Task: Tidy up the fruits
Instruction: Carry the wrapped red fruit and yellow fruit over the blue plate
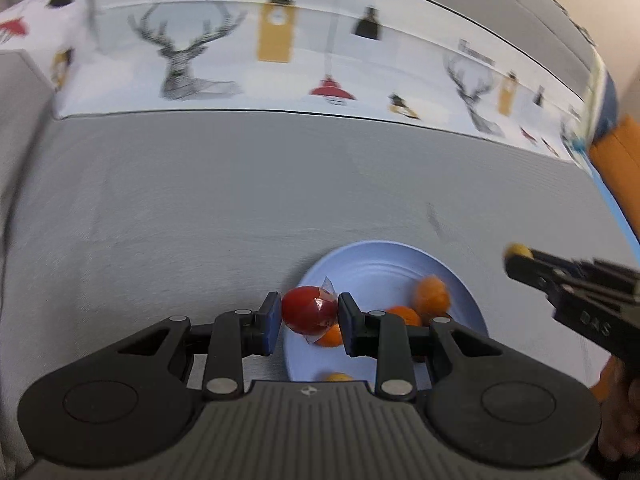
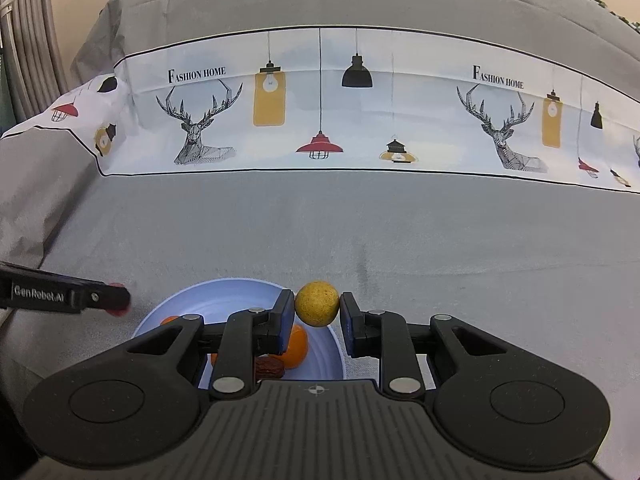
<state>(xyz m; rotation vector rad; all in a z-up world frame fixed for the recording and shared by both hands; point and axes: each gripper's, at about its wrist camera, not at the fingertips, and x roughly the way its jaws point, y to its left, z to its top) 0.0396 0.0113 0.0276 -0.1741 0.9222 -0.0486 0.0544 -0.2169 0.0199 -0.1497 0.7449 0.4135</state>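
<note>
Pinching red fruit (image 1: 309,310) between left tongs (image 1: 308,322)

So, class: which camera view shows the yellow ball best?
The right wrist view: the yellow ball sits sharp and central, clamped in the right gripper. The left wrist view shows only a blurred sliver at its right edge.

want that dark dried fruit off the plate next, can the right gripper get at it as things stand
Probably not yet. The right gripper is shut on a yellow ball, so it has no free grip. The dark dried fruit lies on the blue plate, tucked against an orange and partly hidden beneath the gripper.
</note>
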